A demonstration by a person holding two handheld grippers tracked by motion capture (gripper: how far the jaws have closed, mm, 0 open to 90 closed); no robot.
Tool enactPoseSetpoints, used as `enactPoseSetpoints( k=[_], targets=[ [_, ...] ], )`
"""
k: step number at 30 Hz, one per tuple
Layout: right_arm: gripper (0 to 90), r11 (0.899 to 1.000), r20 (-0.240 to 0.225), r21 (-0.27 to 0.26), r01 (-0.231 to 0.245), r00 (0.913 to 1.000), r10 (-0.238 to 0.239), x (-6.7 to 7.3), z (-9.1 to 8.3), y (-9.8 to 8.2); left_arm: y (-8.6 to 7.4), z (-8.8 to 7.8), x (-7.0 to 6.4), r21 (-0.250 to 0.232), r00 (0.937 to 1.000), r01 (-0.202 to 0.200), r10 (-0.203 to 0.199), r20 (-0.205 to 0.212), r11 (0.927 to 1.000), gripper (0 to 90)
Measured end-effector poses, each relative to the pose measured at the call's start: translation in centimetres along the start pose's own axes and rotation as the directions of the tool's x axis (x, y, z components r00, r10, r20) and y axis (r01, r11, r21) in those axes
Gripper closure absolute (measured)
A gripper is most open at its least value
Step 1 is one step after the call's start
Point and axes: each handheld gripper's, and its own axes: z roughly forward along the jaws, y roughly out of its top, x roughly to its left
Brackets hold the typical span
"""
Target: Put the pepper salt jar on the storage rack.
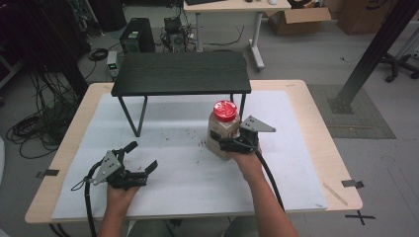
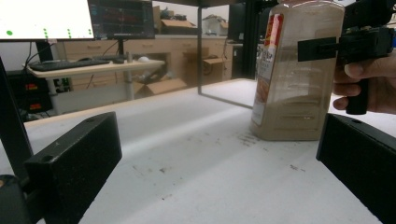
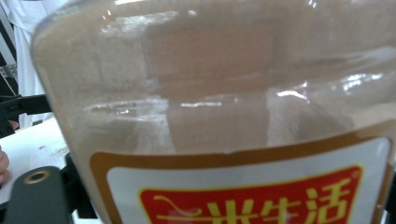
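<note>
A clear plastic jar [image 1: 223,132] of brownish powder, with a red lid [image 1: 225,110], stands upright on the white sheet right of centre. My right gripper [image 1: 222,141] reaches in from the right and is shut on the jar's middle, one jaw across its front and one behind. Up close in the right gripper view, the jar [image 3: 224,107] shows its red and white label, with one fingertip [image 3: 35,196] at its left edge. My left gripper [image 1: 143,155] rests open and holds nothing at the front left. From there the jar [image 2: 294,84] is seen ahead on the right.
A low black shelf [image 1: 180,73] on thin legs stands at the back of the white sheet [image 1: 173,185], just behind the jar. Dark crumbs [image 1: 197,145] are scattered left of the jar. Desks, monitors [image 2: 121,18] and boxes lie beyond the table.
</note>
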Motion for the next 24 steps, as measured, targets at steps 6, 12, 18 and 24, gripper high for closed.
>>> enactPoseSetpoints(
  k=[6,12,18,24],
  targets=[
    [16.6,1.000,0.001,-0.009,0.005,1.0000,-0.005,0.03,0.02,-0.06,0.00,-0.01,0.01,0.000,1.0000,0.001,-0.001,0.000,1.0000,0.3],
    [19.7,1.000,0.019,-0.016,0.010,0.9998,-0.009,0.12,-0.05,-0.14,0.00,-0.01,0.01,-0.001,1.0000,0.001,-0.001,-0.001,1.0000,0.4],
    [22.7,0.999,0.047,-0.038,0.037,0.9983,-0.035,0.32,-0.30,-0.41,-0.01,-0.03,0.03,-0.003,1.0000,0.002,-0.002,0.000,1.0000,0.5],
    [24.6,0.998,0.068,-0.038,0.050,0.9966,-0.047,0.31,-0.41,-0.37,-0.02,-0.05,0.05,-0.005,1.0000,0.006,-0.006,0.000,1.0000,0.6]
  ],
)
